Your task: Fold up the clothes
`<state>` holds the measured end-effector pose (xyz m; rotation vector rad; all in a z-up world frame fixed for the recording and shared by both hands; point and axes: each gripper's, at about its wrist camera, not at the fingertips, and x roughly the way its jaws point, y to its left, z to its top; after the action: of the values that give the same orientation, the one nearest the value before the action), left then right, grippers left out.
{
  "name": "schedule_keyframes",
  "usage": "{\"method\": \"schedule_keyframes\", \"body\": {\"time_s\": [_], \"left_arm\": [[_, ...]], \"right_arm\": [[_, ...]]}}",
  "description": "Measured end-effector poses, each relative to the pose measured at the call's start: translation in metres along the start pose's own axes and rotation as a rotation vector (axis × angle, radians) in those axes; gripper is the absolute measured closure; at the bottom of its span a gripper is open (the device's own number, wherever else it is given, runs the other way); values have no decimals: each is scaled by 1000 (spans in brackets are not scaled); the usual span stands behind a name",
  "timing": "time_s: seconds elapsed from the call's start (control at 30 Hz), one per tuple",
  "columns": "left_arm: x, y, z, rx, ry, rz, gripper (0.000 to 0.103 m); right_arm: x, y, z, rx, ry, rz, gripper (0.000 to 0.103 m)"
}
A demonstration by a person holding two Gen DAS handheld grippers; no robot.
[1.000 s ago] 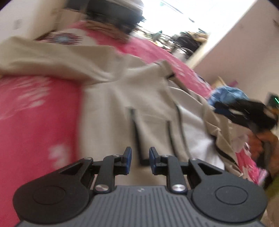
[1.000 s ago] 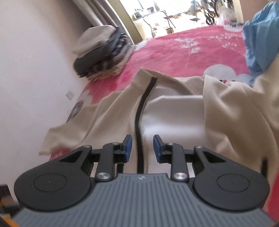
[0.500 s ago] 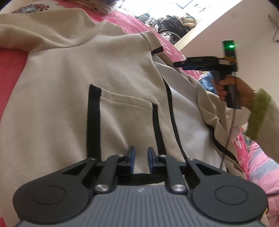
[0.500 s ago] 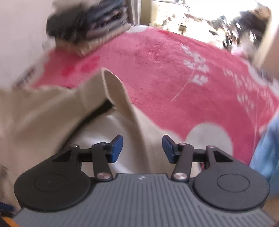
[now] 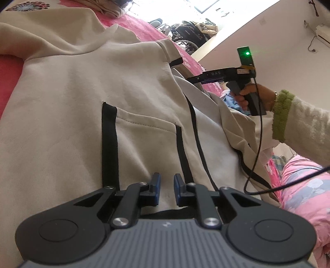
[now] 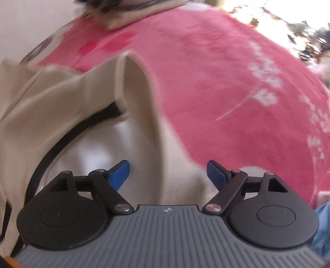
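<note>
We are finding the left gripper (image 5: 166, 186) with its jaws standing narrow, a small gap between the blue pads; cream cloth is showing through that gap, but we cannot tell whether the pads are pinching it. This gripper is sitting low over the bottom hem of a cream zip-up jacket (image 5: 82, 99) with black trim. The right gripper (image 6: 168, 174) is showing its jaws wide; they have just been opening, and a raised fold of the jacket's front edge (image 6: 142, 115) is standing between the pads without either pad pressing it.

The relation we are judging decisive: the jacket is lying lengthwise away from the left gripper, hem near, collar far, with the black zipper line (image 5: 196, 132) running along that axis. The right gripper is the nearer one to the collar end (image 5: 169, 51), and the loose front panel is lying directly ahead of its open jaws. A grip there looks to us like the next requirement.

Around the garment, we are noting a pink floral blanket (image 6: 226, 82) underneath, a stack of folded clothes (image 6: 127, 12) at the far edge, blurred, and a blue garment (image 6: 321, 226) just beside the right gripper. A black cable (image 5: 257, 144) is hanging from the right hand (image 5: 251, 94) over the jacket and could snag a lifted panel.
</note>
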<state>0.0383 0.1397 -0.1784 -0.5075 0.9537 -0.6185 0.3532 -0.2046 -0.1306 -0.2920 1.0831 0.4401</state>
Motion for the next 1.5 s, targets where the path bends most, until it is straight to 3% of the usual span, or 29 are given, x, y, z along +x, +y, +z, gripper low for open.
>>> {"method": "schedule_keyframes", "body": {"time_s": [0.07, 0.1, 0.17, 0.23, 0.27, 0.3, 0.33, 0.4, 0.5, 0.6, 0.77, 0.83, 0.87, 0.9, 0.97, 1.07, 1.1, 1.2, 1.3, 1.4, 1.5], "left_arm": [[0, 2, 0, 1, 0, -12, 88], [-1, 3, 0, 2, 0, -19, 88], [0, 4, 0, 1, -1, -25, 89], [0, 5, 0, 1, -2, -26, 90], [1, 5, 1, 1, -2, -26, 90], [1, 4, 1, 2, -3, -24, 90], [2, 4, 1, 3, -3, -21, 90], [2, 3, 2, 5, -1, -16, 90], [3, 1, 2, 10, 4, -9, 90], [4, -2, 3, 24, 9, 3, 90], [5, -8, 3, 49, 12, 24, 90], [5, -8, 2, 51, 8, 28, 90], [5, -9, 2, 53, 7, 30, 90], [4, -9, 2, 54, 5, 32, 90], [4, -9, 1, 56, 1, 36, 90], [4, -9, 1, 54, -3, 37, 89], [5, -8, 1, 48, -4, 33, 89], [5, -8, 1, 45, -8, 27, 89], [6, -10, 0, 42, -19, 25, 89], [6, -10, -3, 42, -34, 23, 90], [5, -12, -4, 49, -43, 27, 89]], "right_arm": [[8, -4, -1, 6, 41, 31, 20], [16, -4, -3, 3, 103, 76, 15], [16, 6, -9, -64, 99, 74, 13], [12, 12, -10, -92, 96, 38, 20], [9, 13, -10, -88, 90, 13, 40], [7, 14, -9, -83, 83, -12, 76], [3, 18, -8, -105, 82, -74, 87], [-6, 30, -6, -189, 54, -184, 91], [-17, 45, -2, -329, -33, -370, 92], [-11, 47, 2, -369, -114, -500, 92], [44, 39, -9, -359, -46, -523, 90], [43, 42, -11, -386, -75, -553, 87], [36, 41, -10, -372, -84, -555, 78], [25, 37, -10, -339, -96, -555, 59], [-2, 26, -9, -262, -128, -556, 45], [-49, 18, -10, -131, -225, -517, 43], [-63, 21, -10, -72, -263, -462, 44], [-80, 27, -6, 118, -328, -178, 45], [-77, 27, 0, 329, -374, -7, 43], [-46, 27, 2, 507, -334, 159, 43], [-10, 24, 5, 610, -266, 200, 44]]}}
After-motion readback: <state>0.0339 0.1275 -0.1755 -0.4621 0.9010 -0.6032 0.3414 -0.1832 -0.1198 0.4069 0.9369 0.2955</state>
